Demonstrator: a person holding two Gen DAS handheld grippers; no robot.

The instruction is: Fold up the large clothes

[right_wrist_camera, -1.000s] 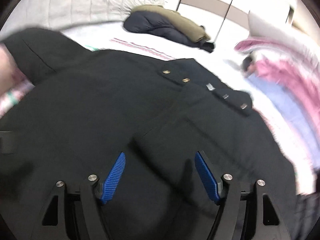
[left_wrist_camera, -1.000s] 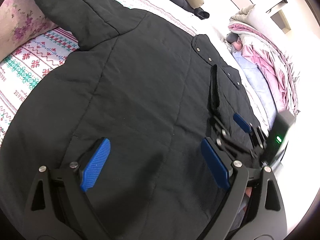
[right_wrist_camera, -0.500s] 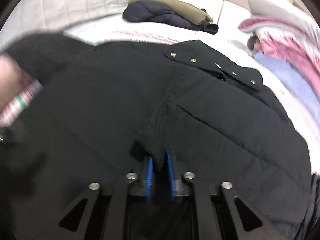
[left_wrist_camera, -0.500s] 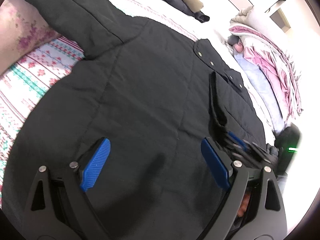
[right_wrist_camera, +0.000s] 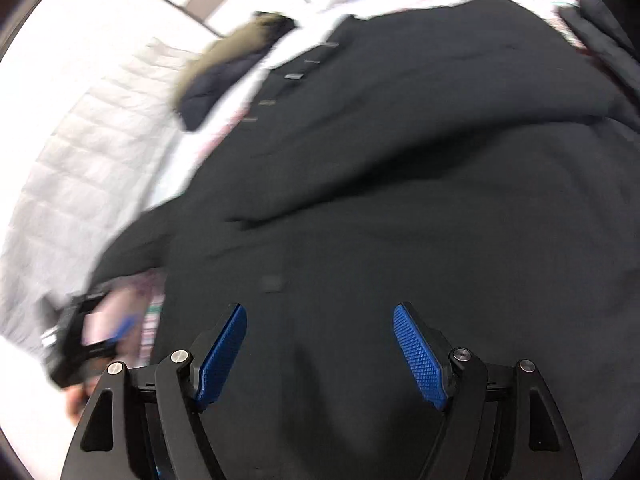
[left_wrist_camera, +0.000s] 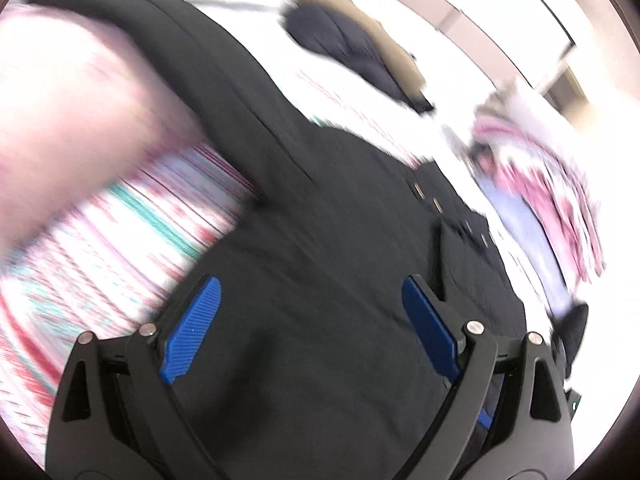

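Note:
A large black padded coat (left_wrist_camera: pixel 328 248) lies spread on a bed; it fills the right wrist view too (right_wrist_camera: pixel 400 184), with a row of snaps along its front edge (right_wrist_camera: pixel 294 76). My left gripper (left_wrist_camera: pixel 312 332) is open and empty just above the coat's lower part. My right gripper (right_wrist_camera: pixel 320 352) is open and empty over the coat. The left gripper also shows at the left edge of the right wrist view (right_wrist_camera: pixel 86 344). Both views are blurred by motion.
The bed has a patterned red, green and white sheet (left_wrist_camera: pixel 120 248). A dark jacket with a tan hood (left_wrist_camera: pixel 360 52) lies farther back. Pink and lilac bedding (left_wrist_camera: pixel 552 184) is piled at the right. A white quilted cover (right_wrist_camera: pixel 80 140) lies to the left.
My right gripper was shut on a fold of the coat half a second ago; it is now open and has swung to a new angle. My left gripper has shifted left, staying open.

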